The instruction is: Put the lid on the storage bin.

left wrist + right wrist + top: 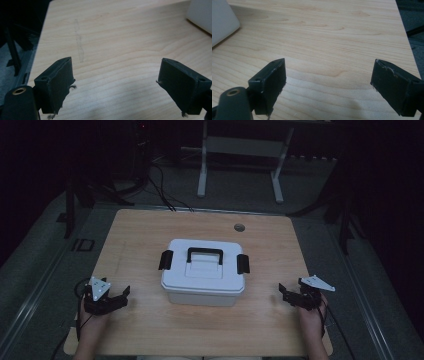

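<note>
White box (202, 282) with a black handle (205, 253) and two black latches (165, 259), lid white as well. Table (150, 227) is pale wood, fine grain lines, one faint grey smudge streak (79, 41). Both grippers, left gripper (123, 296) and right gripper (285, 293), are black, each topped by a light grey plate (98, 287).

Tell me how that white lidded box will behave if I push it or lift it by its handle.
The white box looks like rigid plastic, so probably stiff. Its broad, low shape suggests it slides across the table rather than tips. Both black latches appear shut, so the handle should lift lid and box together; weight cannot be judged.
</note>
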